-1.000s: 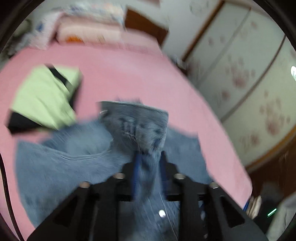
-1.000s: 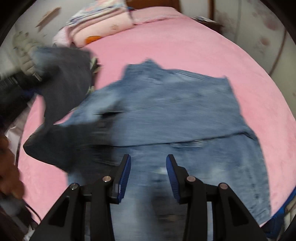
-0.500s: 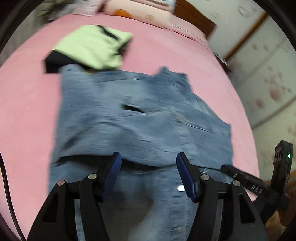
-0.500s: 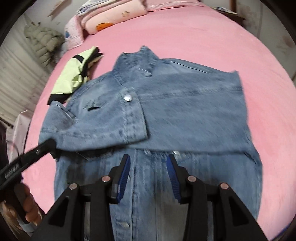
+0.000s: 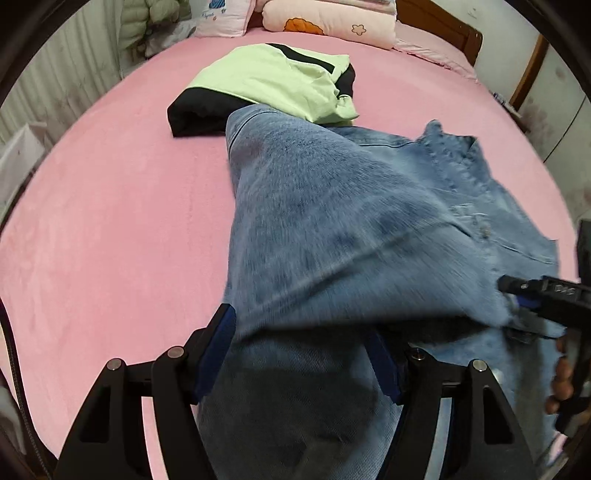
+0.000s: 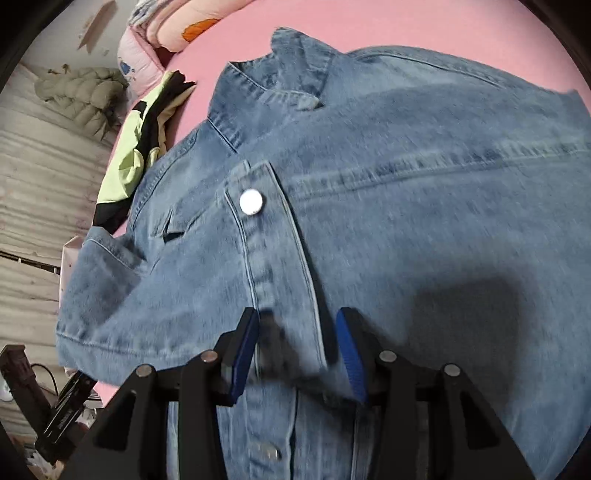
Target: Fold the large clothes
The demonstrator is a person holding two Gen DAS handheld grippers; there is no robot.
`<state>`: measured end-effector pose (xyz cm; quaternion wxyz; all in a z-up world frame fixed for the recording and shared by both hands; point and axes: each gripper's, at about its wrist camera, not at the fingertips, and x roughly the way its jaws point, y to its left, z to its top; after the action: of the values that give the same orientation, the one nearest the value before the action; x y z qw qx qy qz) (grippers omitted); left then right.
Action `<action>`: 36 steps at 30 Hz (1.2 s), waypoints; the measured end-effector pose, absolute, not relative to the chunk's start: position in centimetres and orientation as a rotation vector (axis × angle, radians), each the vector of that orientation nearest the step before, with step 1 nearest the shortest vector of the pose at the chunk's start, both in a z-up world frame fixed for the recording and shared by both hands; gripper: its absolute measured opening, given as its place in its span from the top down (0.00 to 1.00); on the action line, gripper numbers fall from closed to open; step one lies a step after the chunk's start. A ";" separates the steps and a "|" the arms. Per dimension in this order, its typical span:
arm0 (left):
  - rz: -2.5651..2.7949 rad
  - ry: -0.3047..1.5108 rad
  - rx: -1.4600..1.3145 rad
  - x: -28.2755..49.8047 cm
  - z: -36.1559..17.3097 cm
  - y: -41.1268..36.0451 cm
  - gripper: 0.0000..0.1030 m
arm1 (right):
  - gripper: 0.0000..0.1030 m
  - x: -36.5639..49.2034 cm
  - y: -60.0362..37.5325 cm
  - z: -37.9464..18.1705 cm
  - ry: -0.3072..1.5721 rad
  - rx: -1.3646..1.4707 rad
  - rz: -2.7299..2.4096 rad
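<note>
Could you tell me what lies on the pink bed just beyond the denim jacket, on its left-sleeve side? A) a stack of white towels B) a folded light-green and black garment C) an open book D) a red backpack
B: a folded light-green and black garment lies on the pink bed just past the denim jacket, and it also shows beside the jacket in the right wrist view.

We see a pink bed sheet (image 5: 110, 206) across the scene, and a folded green-and-black garment (image 5: 273, 83) lying far on it. Pink pillows (image 5: 332, 20) sit at the far end, with a puffy olive jacket (image 6: 79, 92) far left.
</note>
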<state>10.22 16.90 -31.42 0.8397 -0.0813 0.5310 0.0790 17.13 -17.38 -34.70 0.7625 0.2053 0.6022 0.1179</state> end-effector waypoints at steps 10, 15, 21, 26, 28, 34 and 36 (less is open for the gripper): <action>0.300 1.097 -0.242 12.9 -32.8 19.9 0.34 | 0.56 19.9 -13.3 -33.9 1.316 0.301 0.477; 0.342 1.102 -0.273 12.6 -33.3 21.6 0.34 | 0.58 21.1 -13.4 -33.8 1.315 0.356 0.582; 0.378 1.115 -0.306 12.6 -34.2 22.7 0.34 | 0.59 23.7 -13.3 -35.8 1.345 0.405 0.535; 0.404 1.125 -0.282 12.9 -34.4 22.2 0.34 | 0.93 24.1 -12.9 -34.7 1.334 0.323 0.491; 0.419 1.125 -0.281 12.9 -34.3 22.1 0.34 | 0.94 23.5 -13.1 -32.4 1.271 0.298 0.485; 0.423 1.171 -0.226 13.5 -35.1 20.8 0.34 | 0.94 17.8 -17.3 -22.8 0.932 0.212 0.241; 0.409 1.202 -0.214 13.4 -35.7 20.1 0.34 | 0.94 16.4 -18.7 -23.3 0.921 0.168 0.125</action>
<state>13.44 20.05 -35.69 0.7999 -0.0997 0.5602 0.1906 16.43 -18.69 -23.33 0.8905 0.0810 0.4436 0.0601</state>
